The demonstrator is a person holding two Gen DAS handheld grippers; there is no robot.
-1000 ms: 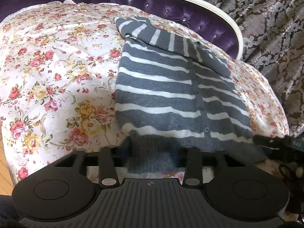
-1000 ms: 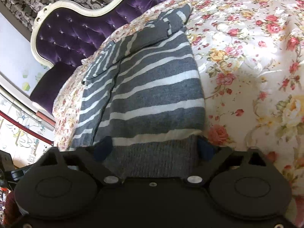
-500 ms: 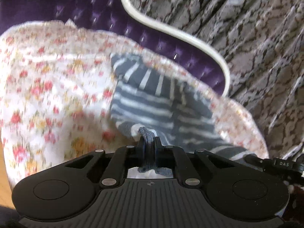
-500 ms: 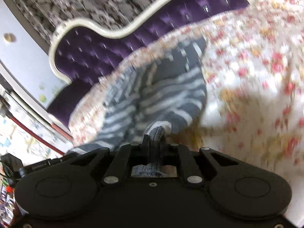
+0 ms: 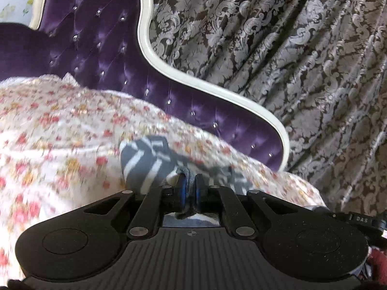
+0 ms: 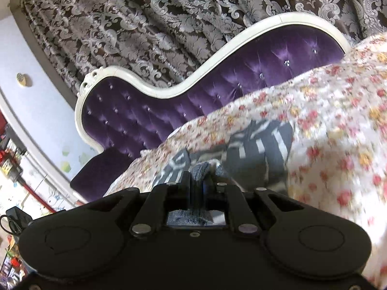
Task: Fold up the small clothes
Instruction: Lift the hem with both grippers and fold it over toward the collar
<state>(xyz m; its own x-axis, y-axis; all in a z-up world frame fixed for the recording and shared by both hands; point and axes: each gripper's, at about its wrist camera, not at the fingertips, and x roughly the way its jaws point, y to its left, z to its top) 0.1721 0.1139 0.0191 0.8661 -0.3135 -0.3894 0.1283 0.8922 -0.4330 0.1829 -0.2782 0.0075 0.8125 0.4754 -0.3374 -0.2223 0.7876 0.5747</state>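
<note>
A small grey cardigan with white stripes (image 5: 145, 162) lies on a floral bedspread (image 5: 48, 133). My left gripper (image 5: 189, 181) is shut on the cardigan's grey ribbed hem and holds it lifted above the bed. My right gripper (image 6: 197, 181) is shut on another part of the same hem. The cardigan (image 6: 263, 149) shows in the right wrist view folded over toward its collar end. Most of the garment is hidden behind the gripper bodies. Both views are blurred by motion.
A purple tufted headboard with a white frame (image 5: 169, 72) stands behind the bed; it also shows in the right wrist view (image 6: 193, 84). Dark damask curtains (image 5: 290, 48) hang behind it. The floral bedspread (image 6: 338, 120) stretches to the right.
Both grippers closed on the hem, which lay between open fingers one second ago, and have lifted it and carried it toward the collar end. The views now tilt up to the headboard.
</note>
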